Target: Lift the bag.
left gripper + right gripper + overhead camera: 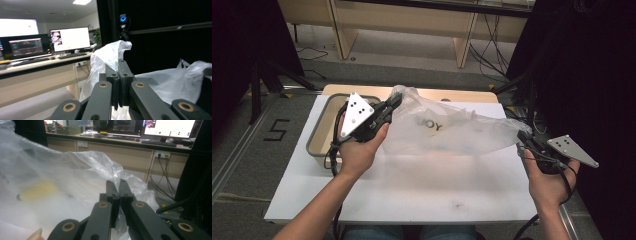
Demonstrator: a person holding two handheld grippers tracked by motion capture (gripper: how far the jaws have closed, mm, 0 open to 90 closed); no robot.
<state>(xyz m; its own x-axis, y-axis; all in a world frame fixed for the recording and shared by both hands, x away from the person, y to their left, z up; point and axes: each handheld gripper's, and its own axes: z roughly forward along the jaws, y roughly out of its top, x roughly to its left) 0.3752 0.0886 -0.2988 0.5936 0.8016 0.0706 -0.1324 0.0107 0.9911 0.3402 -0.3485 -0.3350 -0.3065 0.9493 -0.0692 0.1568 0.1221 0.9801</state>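
Observation:
A translucent plastic bag (pixel 447 132) with dark lettering hangs stretched above the white table top (pixel 412 190). My left gripper (pixel 393 103), held in a hand, is shut on the bag's left end. In the left gripper view its jaws (pixel 117 64) pinch a bunch of the film (pixel 110 52), which rises above them. My right gripper (pixel 524 141) is shut on the bag's right end near the table's right edge. In the right gripper view the jaws (pixel 117 184) clamp crinkled film (pixel 82 167), and a yellow shape (pixel 37 190) shows blurred through it.
A grey open bin (pixel 313 136) stands at the table's back left, just beside the left hand. Behind the table are a wooden desk (pixel 412 22) and floor cables (pixel 492 55). Dark curtains flank both sides. Monitors (pixel 70 38) sit on a far desk.

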